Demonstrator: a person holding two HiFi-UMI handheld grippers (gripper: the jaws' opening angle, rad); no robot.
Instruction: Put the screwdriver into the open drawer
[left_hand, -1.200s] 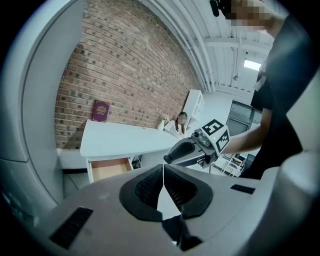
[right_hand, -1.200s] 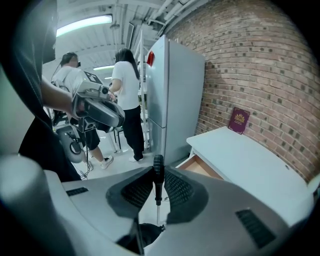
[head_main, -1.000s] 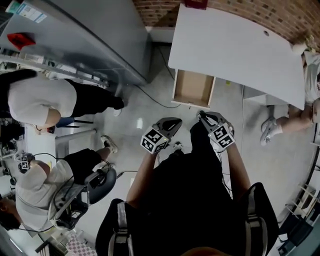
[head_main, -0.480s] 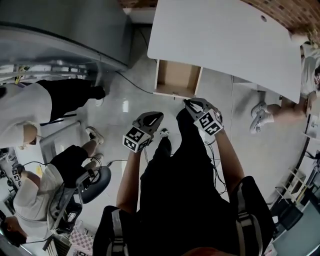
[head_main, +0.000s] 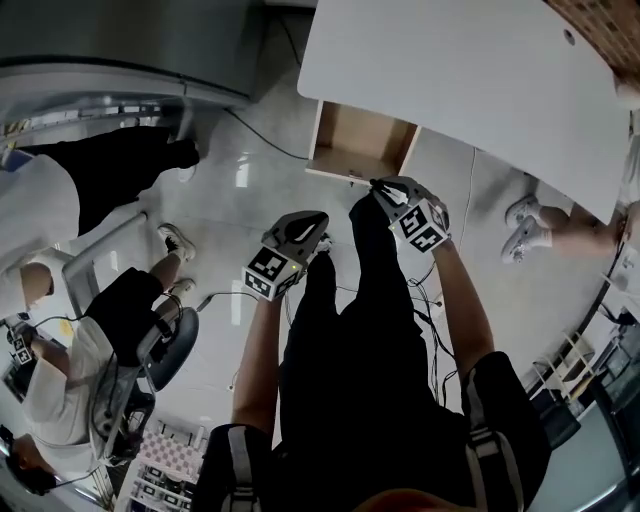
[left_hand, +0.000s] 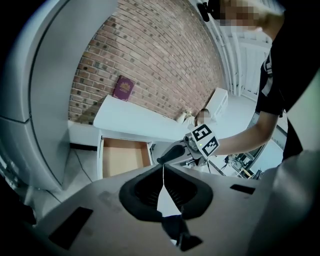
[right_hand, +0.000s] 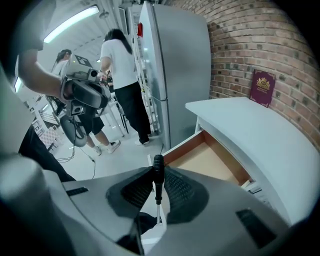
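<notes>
A screwdriver (right_hand: 158, 176) with a black handle stands upright between the jaws of my right gripper (right_hand: 158, 186), which is shut on it. In the left gripper view its handle (left_hand: 172, 152) points toward the drawer. The open wooden drawer (head_main: 352, 157) sticks out from under the white desk (head_main: 480, 70), and its inside (right_hand: 209, 161) looks bare. In the head view my right gripper (head_main: 388, 190) hovers just in front of the drawer's front edge. My left gripper (head_main: 304, 229) hangs lower left of it, over the floor. Its jaws (left_hand: 163, 172) are shut with nothing in them.
A maroon book (right_hand: 262, 86) leans on the brick wall at the back of the desk. A tall grey fridge (right_hand: 175, 70) stands left of the drawer. People stand and sit at the left (head_main: 70, 330), by a chair (head_main: 170, 340). Cables (head_main: 270, 145) run across the floor.
Both grippers have sunk and come closer to the drawer's front. The right one still holds the screwdriver, and the left stays shut.
</notes>
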